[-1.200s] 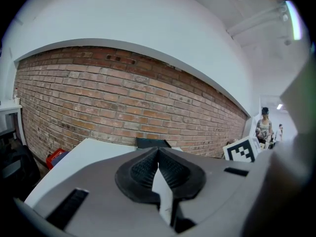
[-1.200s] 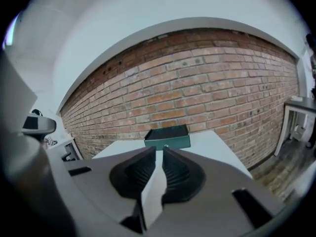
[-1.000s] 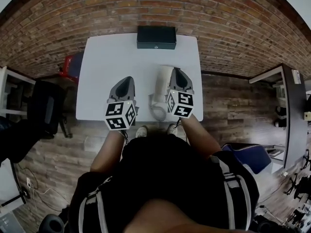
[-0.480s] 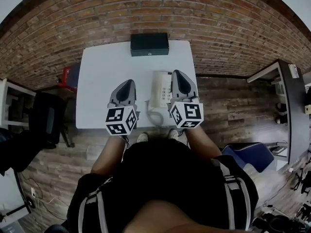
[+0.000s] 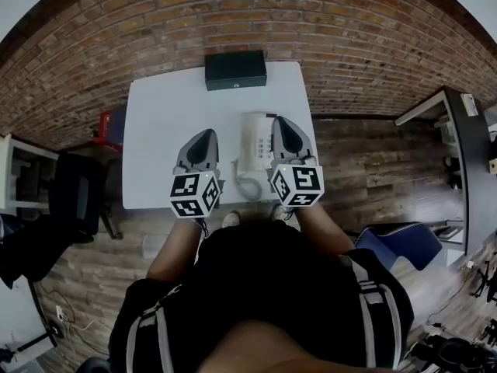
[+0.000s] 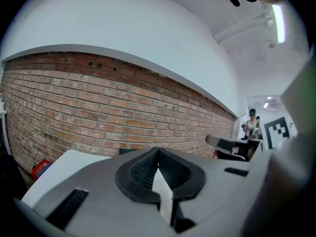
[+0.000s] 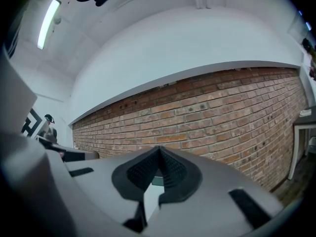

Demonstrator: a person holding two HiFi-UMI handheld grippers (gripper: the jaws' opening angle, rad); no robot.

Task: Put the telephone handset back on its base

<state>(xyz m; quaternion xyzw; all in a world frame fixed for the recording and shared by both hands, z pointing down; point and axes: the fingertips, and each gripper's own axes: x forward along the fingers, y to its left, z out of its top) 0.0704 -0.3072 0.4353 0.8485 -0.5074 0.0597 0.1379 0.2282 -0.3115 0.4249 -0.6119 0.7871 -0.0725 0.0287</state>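
The white telephone (image 5: 253,140) sits on the white table (image 5: 163,130), right of middle, its keypad facing up and its coiled cord (image 5: 247,186) looping toward the near edge. I cannot make out the handset apart from the base. My right gripper (image 5: 278,120) hovers over the phone's right side, jaws shut and empty; in its own view the right gripper (image 7: 159,152) points at the brick wall. My left gripper (image 5: 206,134) hangs over bare table left of the phone. The left gripper (image 6: 158,154) is shut too, with nothing held.
A black box (image 5: 235,70) stands at the table's far edge against the brick wall (image 5: 256,22). A red object (image 5: 109,123) and a black chair (image 5: 74,196) are on the floor to the left, and a blue seat (image 5: 396,247) is to the right.
A second ago a long white shape lay along my right gripper; now the phone's keypad shows beside it. Both grippers have barely moved in the last half second.
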